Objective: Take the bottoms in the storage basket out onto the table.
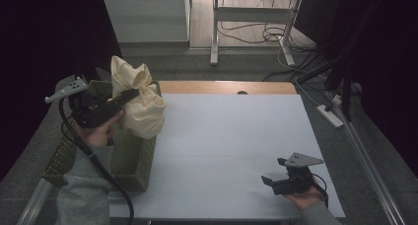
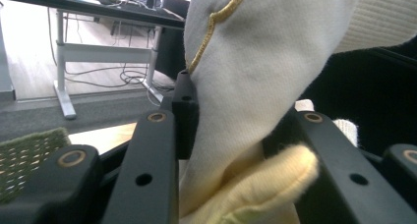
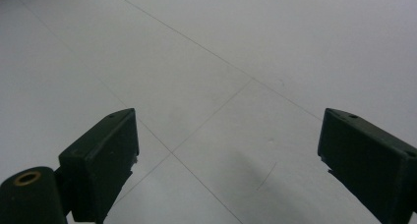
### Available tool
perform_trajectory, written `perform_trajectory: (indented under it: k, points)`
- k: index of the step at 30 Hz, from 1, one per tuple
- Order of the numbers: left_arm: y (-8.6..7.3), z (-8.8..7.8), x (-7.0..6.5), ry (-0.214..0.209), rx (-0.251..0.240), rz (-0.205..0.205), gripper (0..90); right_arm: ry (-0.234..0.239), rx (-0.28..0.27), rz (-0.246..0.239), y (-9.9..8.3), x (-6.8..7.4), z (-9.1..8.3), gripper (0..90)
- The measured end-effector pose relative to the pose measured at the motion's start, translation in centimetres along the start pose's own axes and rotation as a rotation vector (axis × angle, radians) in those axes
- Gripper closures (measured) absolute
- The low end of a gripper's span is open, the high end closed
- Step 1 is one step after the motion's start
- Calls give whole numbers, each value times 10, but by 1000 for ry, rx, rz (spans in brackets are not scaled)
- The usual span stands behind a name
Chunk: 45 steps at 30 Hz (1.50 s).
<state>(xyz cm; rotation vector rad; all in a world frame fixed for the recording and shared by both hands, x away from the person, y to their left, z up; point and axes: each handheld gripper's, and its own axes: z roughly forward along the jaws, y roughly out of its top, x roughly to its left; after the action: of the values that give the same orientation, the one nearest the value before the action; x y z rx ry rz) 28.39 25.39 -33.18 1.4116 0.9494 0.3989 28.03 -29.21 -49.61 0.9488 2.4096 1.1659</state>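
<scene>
Cream cloth [image 1: 140, 104] hangs clamped in the left gripper [image 1: 129, 95] above a green woven basket [image 1: 130, 158]; right gripper [image 1: 274, 173] rests open, empty, on the white tabletop [image 1: 226, 136].

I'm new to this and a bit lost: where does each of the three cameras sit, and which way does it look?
High view: above the person's side, looking down on the white table; both forearms show.
Left gripper view: on the left gripper, facing the cream cloth between its jaws.
Right gripper view: on the right gripper, facing bare table past open jaws.
Shared: cloth, green basket.
</scene>
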Motion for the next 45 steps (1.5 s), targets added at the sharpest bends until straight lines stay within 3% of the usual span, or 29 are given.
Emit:
perform_trajectory:
  k: [23,38,45]
  points:
    - [5,39,-26,-73,31,26,683,-1,-2,6,-1,-1,-1,88]
    - [15,71,-56,-138,55,73,684,-1,-4,4,-1,-1,-1,88]
    - [13,81,-63,-163,61,71,684,-2,-6,7,-2,-2,-2,88]
